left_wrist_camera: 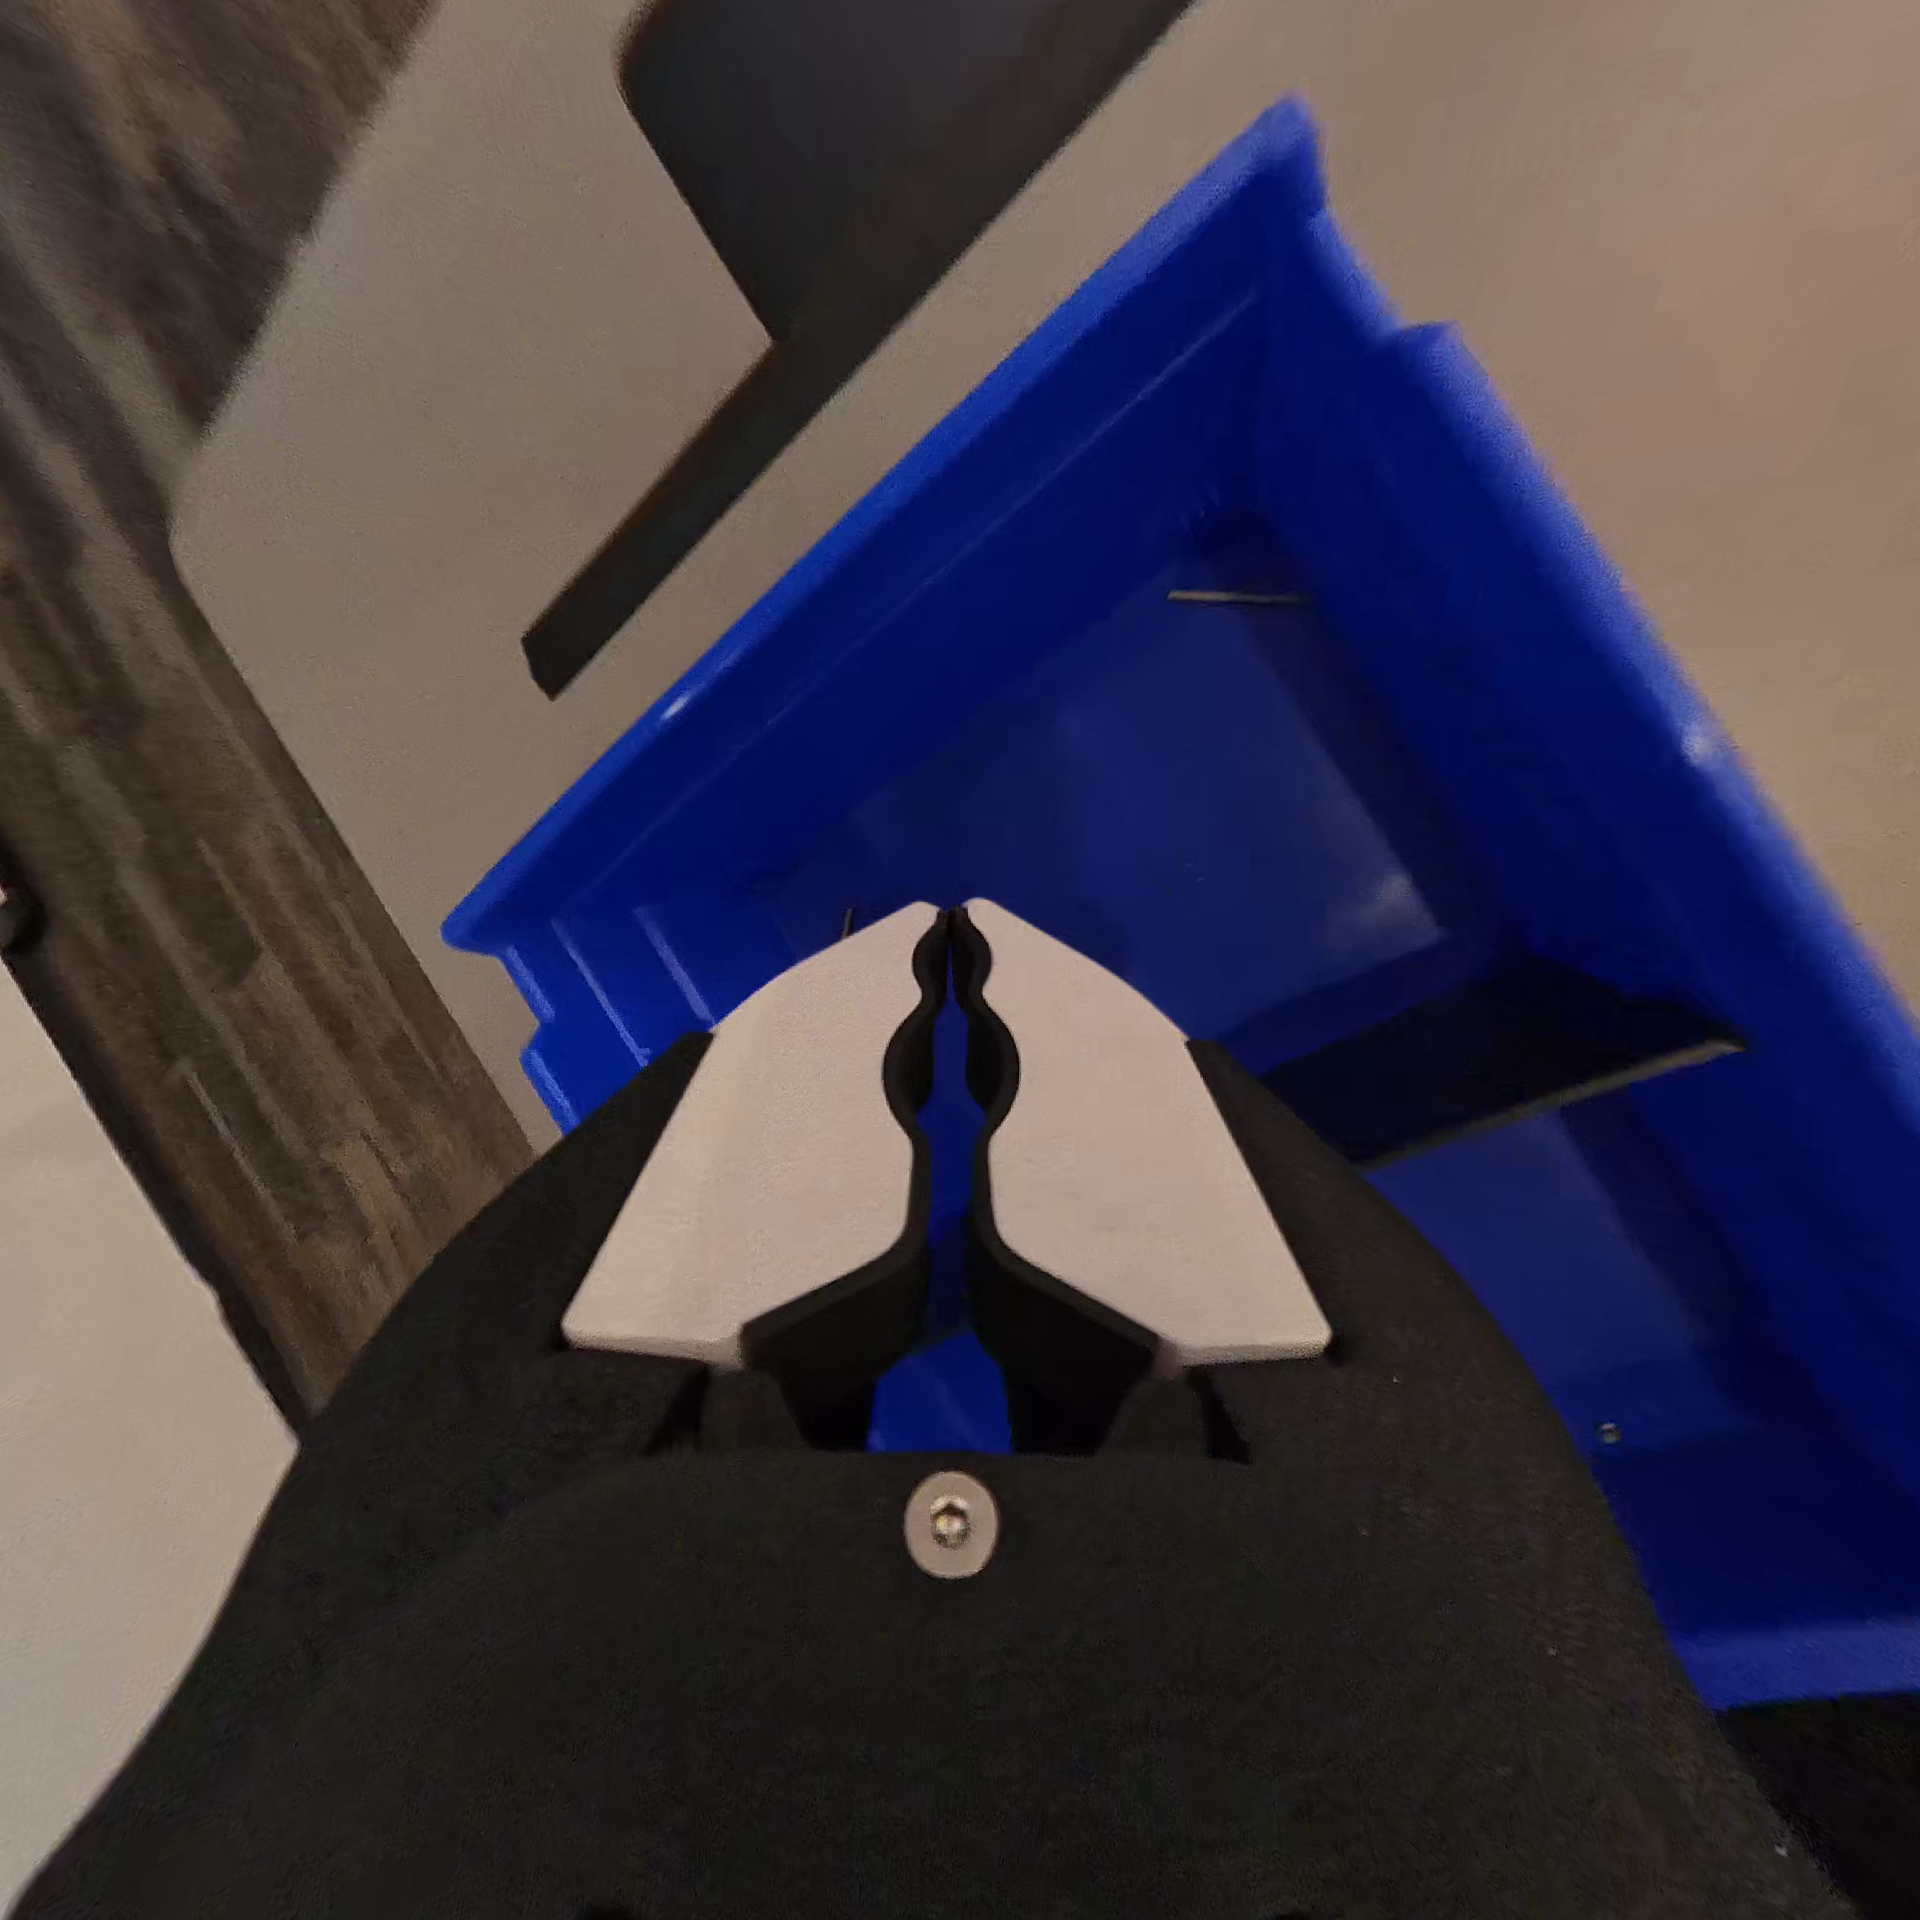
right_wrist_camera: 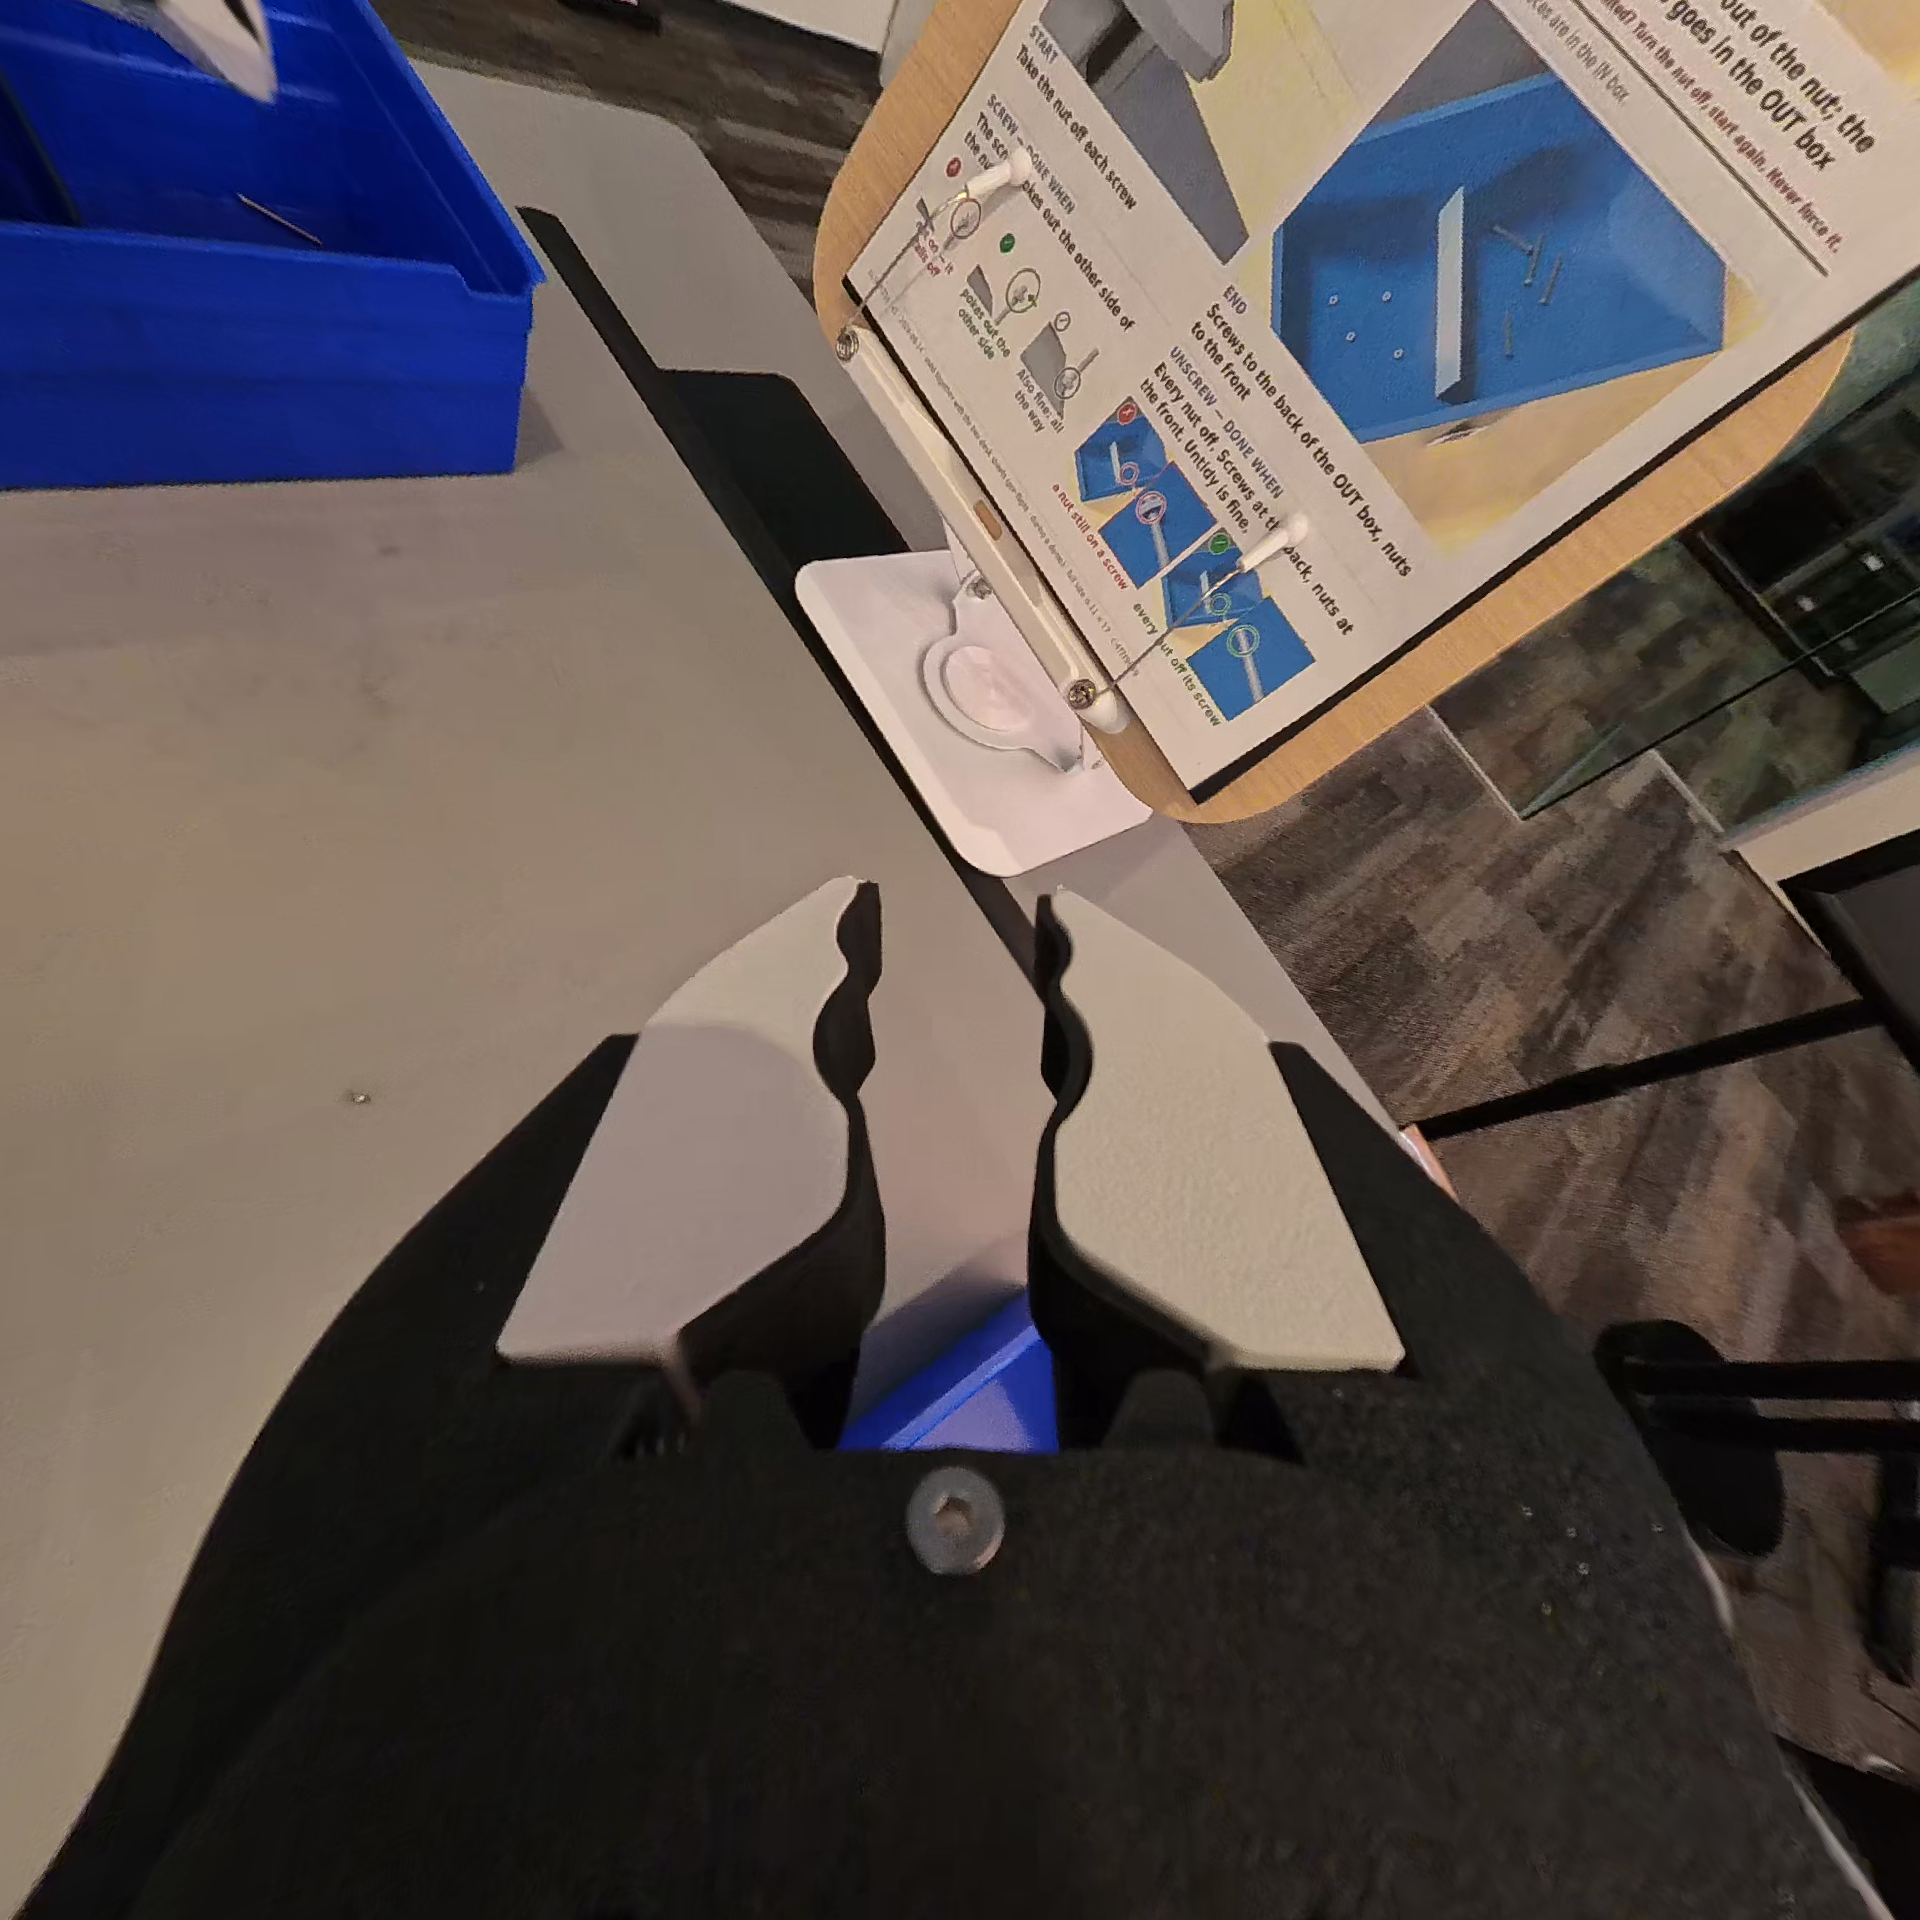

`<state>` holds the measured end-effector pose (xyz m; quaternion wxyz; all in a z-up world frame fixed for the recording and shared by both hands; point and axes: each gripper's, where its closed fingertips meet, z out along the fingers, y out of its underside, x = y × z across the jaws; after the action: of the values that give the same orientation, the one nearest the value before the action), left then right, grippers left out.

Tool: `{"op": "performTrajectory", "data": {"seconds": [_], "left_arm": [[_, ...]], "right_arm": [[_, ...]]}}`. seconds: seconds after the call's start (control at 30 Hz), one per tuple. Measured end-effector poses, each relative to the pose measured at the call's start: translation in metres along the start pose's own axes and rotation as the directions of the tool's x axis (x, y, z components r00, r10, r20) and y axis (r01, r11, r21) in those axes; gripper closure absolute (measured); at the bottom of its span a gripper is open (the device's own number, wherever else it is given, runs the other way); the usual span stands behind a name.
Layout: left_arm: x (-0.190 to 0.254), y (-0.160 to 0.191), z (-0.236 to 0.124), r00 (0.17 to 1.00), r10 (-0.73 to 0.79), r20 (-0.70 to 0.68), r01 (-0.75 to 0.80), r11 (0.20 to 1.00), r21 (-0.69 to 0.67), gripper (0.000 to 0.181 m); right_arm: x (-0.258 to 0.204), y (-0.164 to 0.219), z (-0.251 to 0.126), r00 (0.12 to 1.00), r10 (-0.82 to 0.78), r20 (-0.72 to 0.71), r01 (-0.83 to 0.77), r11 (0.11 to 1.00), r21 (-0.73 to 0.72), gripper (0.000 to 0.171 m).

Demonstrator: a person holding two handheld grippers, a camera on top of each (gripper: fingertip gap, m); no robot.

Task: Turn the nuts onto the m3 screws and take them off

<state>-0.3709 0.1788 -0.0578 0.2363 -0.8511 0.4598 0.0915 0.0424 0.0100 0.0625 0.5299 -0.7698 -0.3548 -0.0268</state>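
My left gripper (left_wrist_camera: 954,916) is shut, its fingertips touching, and hangs over a blue bin (left_wrist_camera: 1039,644). I see nothing between the pads. A thin screw (left_wrist_camera: 1233,597) lies at the bin's far wall, and another thin piece (left_wrist_camera: 848,921) shows just left of the fingertips. A black divider (left_wrist_camera: 1507,1070) crosses the bin, with a small nut (left_wrist_camera: 1608,1432) on the near side. My right gripper (right_wrist_camera: 956,904) is open and empty above the grey table (right_wrist_camera: 312,779). A small nut (right_wrist_camera: 358,1097) lies on the table to its left.
In the right wrist view the blue bin (right_wrist_camera: 260,353) stands at the top left, with the left gripper's finger (right_wrist_camera: 223,42) above it. A printed instruction board (right_wrist_camera: 1351,364) on a white stand (right_wrist_camera: 977,727) is at the table's far edge. Another blue piece (right_wrist_camera: 956,1382) shows under the right gripper. The left gripper's tips are roughly 45 cm from the right gripper's. My left tips are roughly 12 cm from the thin screw (left_wrist_camera: 1233,597). The small nut (left_wrist_camera: 1608,1432) lies some 20 cm from my left tips, 50 cm from my right tips.
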Motion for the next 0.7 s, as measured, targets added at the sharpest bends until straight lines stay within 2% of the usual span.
{"op": "performTrajectory", "data": {"seconds": [0.1,0.23,0.33,0.47,0.7], "left_arm": [[-0.013,0.015,0.025,0.995,0.074,-0.064,-0.085,0.978,-0.189,0.179],[-0.03,0.045,0.047,0.977,0.184,-0.103,-0.21,0.896,-0.39,0.169],[-0.029,0.049,0.064,0.974,0.173,-0.146,-0.219,0.882,-0.418,0.16],[-0.035,0.049,0.083,0.967,0.221,-0.126,-0.254,0.867,-0.429,0.159],[-0.035,0.059,0.086,0.962,0.215,-0.167,-0.27,0.83,-0.488,0.162]], "right_arm": [[0.004,0.001,-0.001,1.0,0.022,0.009,-0.022,1.0,0.013,0.143],[0.006,0.004,0.0,0.999,0.041,0.026,-0.042,0.999,0.016,0.143],[0.005,0.003,0.002,0.998,0.046,0.045,-0.048,0.998,0.029,0.143],[0.003,0.006,0.004,0.995,0.068,0.07,-0.07,0.997,0.032,0.143],[0.004,0.006,0.005,0.994,0.072,0.077,-0.074,0.997,0.031,0.143]]}}
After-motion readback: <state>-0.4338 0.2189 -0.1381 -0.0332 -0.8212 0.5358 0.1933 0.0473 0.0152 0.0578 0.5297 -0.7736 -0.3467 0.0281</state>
